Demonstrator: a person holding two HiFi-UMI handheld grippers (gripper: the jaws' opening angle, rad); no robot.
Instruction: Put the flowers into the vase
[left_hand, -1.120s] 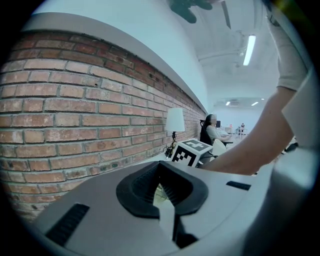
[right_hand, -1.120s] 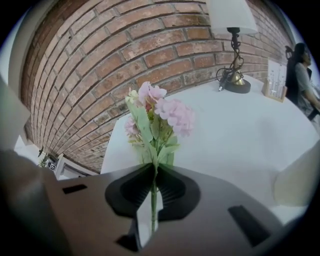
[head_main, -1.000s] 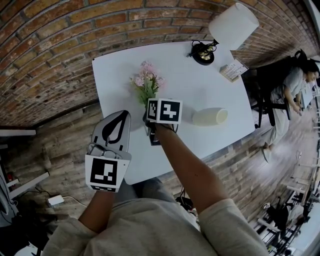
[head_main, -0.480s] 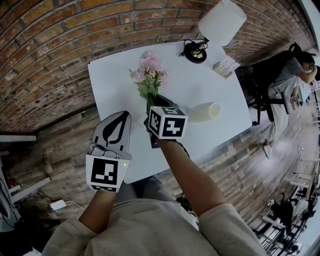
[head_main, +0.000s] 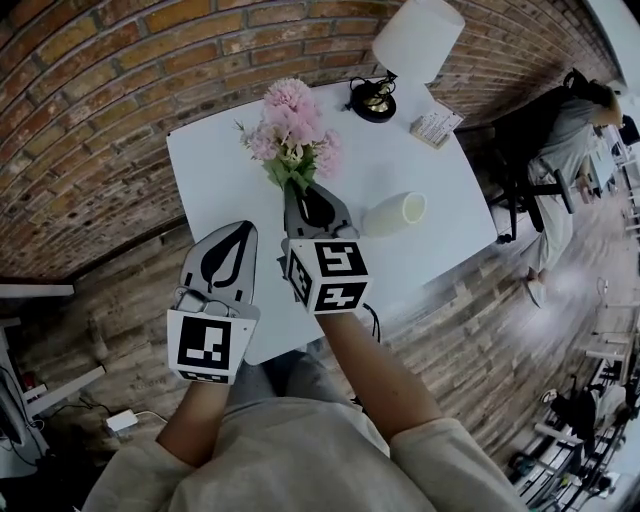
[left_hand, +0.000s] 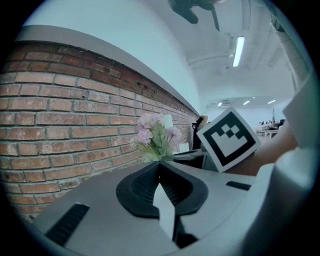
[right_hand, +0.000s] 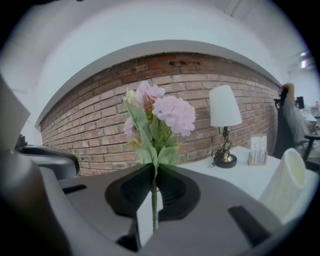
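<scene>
A bunch of pink flowers (head_main: 290, 130) with green leaves stands upright above the white table (head_main: 215, 180). My right gripper (head_main: 297, 188) is shut on its thin green stem (right_hand: 154, 200), and the blooms (right_hand: 167, 112) rise just past the jaw tips. The cream vase (head_main: 393, 213) lies on its side on the table, to the right of that gripper, mouth facing right; it also shows as the vase (right_hand: 285, 182) at the right edge. My left gripper (head_main: 243, 228) hovers at the table's near-left edge, jaws shut and empty (left_hand: 160, 164). The flowers (left_hand: 157, 135) appear ahead of it.
A white-shaded lamp (head_main: 415, 40) with a dark base (head_main: 373, 98) stands at the table's far right, beside a small card holder (head_main: 433, 127). A brick wall (head_main: 100, 90) runs behind the table. A person (head_main: 575, 110) sits beyond the table's right side.
My right gripper has lifted the flowers off the table and swung from pointing down to nearly level, so the bunch now stands upright. The left gripper has risen slightly.
</scene>
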